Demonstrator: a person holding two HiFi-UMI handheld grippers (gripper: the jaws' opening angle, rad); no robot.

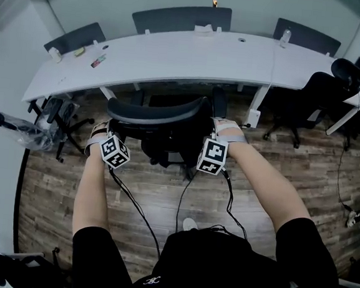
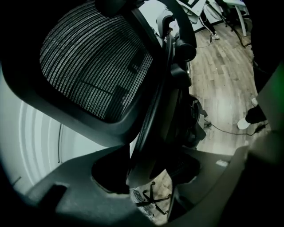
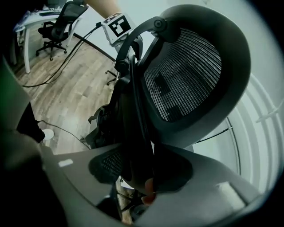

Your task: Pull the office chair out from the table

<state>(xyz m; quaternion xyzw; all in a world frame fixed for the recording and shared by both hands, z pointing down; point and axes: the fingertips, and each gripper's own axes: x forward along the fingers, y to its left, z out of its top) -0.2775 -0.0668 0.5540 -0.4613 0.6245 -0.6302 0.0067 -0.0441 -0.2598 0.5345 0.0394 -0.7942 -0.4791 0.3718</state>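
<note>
Black mesh fills the curved back of the office chair (image 1: pixel 157 113), which stands on the wood-plank floor (image 1: pixel 290 175) close to the near edge of the long white table (image 1: pixel 175 55), its back turned towards the person. The person stands right behind it with both forearms stretched forward and a gripper in each hand.

The left gripper (image 1: pixel 100 130) is at the left end of the backrest's top rim and the right gripper (image 1: pixel 226 128) at the right end, so the 2 sit well apart with the backrest between them. In the left gripper view the dark frame edge of the office chair (image 2: pixel 93 62) runs down into the left gripper (image 2: pixel 146 177), and its jaws are clamped on that edge. In the right gripper view the same holds on the other side: the frame edge of the office chair (image 3: pixel 186 80) sits in the right gripper (image 3: pixel 151 177), with the jaws closed against it. The left gripper's marker cube (image 3: pixel 117 24) shows over the top of the backrest there.

Thin black cables (image 1: pixel 137 205) trail from both grippers back to the person. 3 grey chairs (image 1: pixel 181 18) stand along the table's far side, and another black chair (image 1: pixel 316 96) sits at its right end
</note>
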